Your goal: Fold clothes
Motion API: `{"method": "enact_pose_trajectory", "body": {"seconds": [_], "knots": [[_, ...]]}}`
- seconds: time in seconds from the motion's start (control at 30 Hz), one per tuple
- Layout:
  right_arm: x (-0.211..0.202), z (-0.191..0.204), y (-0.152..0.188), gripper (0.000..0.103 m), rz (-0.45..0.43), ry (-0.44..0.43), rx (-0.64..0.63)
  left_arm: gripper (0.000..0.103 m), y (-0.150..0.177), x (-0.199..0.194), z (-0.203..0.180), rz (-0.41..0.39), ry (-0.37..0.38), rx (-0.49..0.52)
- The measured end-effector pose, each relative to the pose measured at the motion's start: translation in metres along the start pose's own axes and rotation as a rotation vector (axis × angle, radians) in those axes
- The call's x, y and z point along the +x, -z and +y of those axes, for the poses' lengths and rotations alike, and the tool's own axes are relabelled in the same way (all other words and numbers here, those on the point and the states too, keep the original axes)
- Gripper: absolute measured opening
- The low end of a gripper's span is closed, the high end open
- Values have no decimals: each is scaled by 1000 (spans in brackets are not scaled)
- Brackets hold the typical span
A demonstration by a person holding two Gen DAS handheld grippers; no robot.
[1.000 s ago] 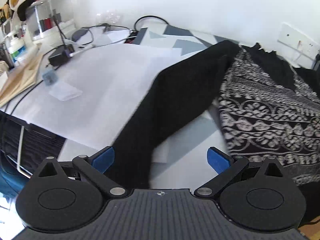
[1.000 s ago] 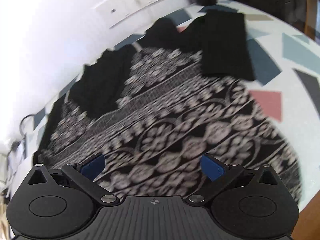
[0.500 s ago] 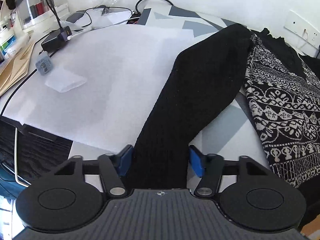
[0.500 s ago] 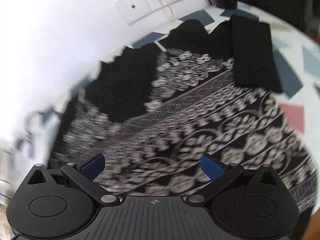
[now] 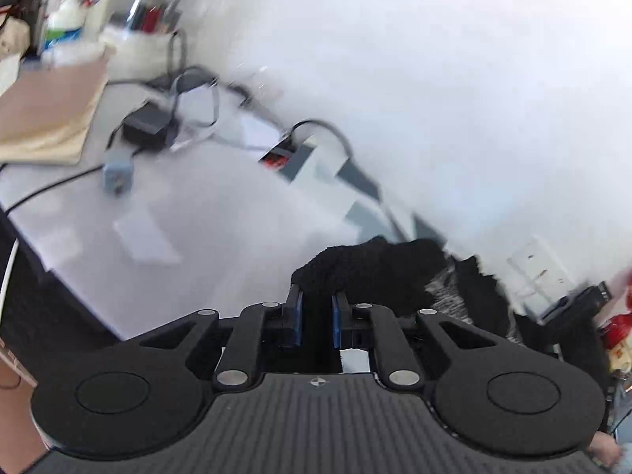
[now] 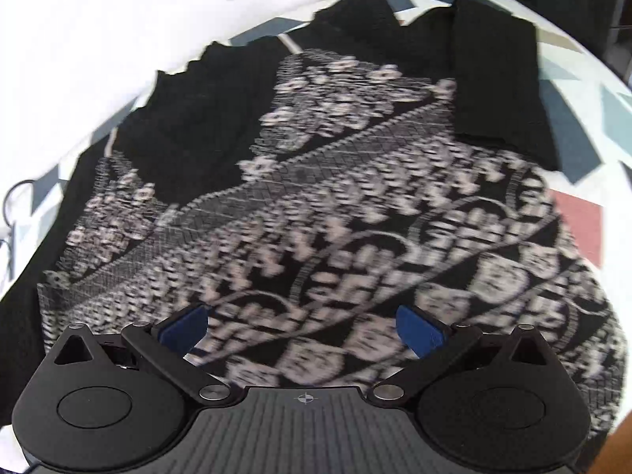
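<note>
- The left gripper [image 5: 317,318], seen low in the middle of the left wrist view, has its 2 blue pads drawn close together and pinched on a black sleeve [image 5: 367,272], which bunches up just above the pads and trails toward the lower right of the frame.
- To the right of the bunched sleeve, a strip of the sweater [image 5: 446,286] with its black and white pattern shows beside a jagged black edge, below a wall socket [image 5: 533,264] at the right of the frame.
- A white sheet [image 5: 221,213] fills the left middle of that view; above it, in the upper left, lie a black adapter [image 5: 146,126] with looping cables and a tan cloth bag [image 5: 47,118]. The whole view is blurred.
- In the right wrist view, the right gripper [image 6: 302,328] sits low in the frame with its 2 blue pads spread wide apart and nothing between them.
- The sweater [image 6: 335,217] lies spread flat across most of the right wrist view, directly beyond the spread pads, its white floral and lattice bands running across a black ground.
- Its other sleeve [image 6: 497,83] lies folded over the body in the upper right of the frame.
- The sweater rests on a tablecloth [image 6: 584,213] of white, grey and red shapes, visible along the right edge.
</note>
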State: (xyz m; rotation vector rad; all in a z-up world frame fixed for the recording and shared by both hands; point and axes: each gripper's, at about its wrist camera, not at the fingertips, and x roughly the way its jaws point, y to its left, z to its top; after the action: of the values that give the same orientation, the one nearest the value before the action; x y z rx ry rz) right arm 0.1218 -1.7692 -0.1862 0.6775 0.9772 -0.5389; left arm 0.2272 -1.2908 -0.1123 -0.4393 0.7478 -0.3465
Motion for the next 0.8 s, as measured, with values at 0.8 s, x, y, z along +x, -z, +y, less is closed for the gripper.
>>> {"method": "enact_pose_trajectory", "body": {"seconds": [0.8], "knots": [[10,-45,-44,102,-103,4,-261,14,14,139,-292,49,123,251]]}}
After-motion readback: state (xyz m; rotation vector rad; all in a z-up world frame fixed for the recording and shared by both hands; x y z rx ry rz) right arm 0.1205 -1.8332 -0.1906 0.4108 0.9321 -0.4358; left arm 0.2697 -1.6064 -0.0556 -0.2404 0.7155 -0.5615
